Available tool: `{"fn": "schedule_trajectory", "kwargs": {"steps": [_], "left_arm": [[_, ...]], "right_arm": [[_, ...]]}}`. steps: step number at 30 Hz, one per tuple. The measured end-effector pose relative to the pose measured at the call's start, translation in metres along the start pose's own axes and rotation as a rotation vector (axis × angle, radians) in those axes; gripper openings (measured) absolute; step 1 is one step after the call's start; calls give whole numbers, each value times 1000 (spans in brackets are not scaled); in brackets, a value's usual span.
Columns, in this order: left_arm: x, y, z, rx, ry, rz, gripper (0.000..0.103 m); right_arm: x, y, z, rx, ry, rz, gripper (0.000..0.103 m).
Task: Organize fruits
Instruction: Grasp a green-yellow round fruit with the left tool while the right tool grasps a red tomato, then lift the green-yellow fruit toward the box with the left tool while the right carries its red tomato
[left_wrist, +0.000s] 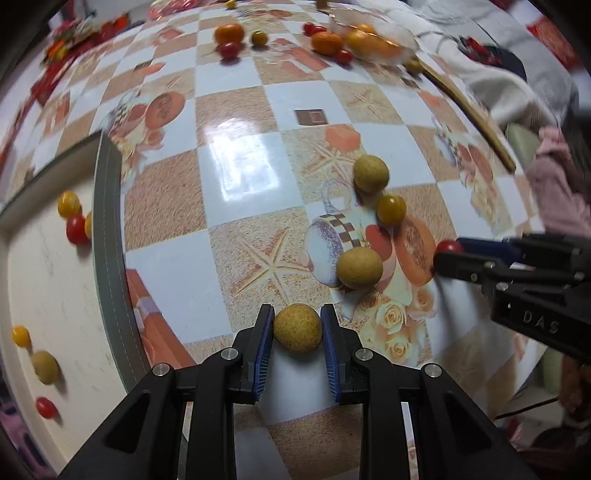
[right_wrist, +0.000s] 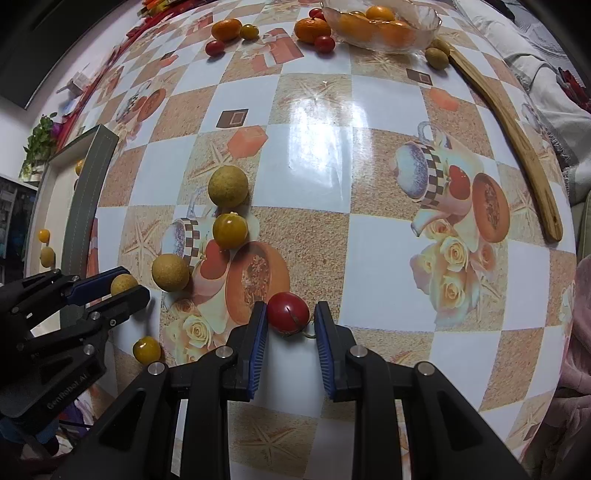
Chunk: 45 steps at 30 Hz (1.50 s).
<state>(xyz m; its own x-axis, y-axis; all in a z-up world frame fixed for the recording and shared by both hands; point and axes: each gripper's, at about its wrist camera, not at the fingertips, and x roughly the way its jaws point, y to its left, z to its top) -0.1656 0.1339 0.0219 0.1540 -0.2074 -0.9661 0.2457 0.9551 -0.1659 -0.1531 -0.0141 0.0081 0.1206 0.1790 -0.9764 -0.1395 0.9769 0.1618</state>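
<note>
Gripping longan (left_wrist: 297, 327) – left hand-held gripper (left_wrist: 297, 328) | right (right_wrist: 290, 317) part-open, straddling tomato (right_wrist: 288, 313)

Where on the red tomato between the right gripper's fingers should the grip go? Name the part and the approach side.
Grip the red tomato across its widest middle, the right gripper coming in low from the near side, as it sits now. The fruit is round and smooth, so pads above the middle would likely slip off. Its thin stem points toward the right finger; keep the pad on the skin, not the stem.
</note>
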Motion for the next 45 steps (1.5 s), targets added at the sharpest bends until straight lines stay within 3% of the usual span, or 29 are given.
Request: {"fn": "schedule_trajectory", "kwargs": {"steps": [6,19,34,36,45], "left_arm": [[-5,14,0,-32,3,-7,27],[-43,40,-10,-73,-68,-13,27],[-44,55,-16,-129,-86,0,27],[-44,55,-16,-132,-85,-1,27],[-60,72,-28,-172,-105,21,27]], "right_arm": [[-2,-4,1,25,-1,20,28],[-20,7,15,2,-28,38,28],[2,7,2,-25,12,-30,29],[4,11,4,-37,11,-43,23],[-19,32,20,-60,-23,2,23]]}}
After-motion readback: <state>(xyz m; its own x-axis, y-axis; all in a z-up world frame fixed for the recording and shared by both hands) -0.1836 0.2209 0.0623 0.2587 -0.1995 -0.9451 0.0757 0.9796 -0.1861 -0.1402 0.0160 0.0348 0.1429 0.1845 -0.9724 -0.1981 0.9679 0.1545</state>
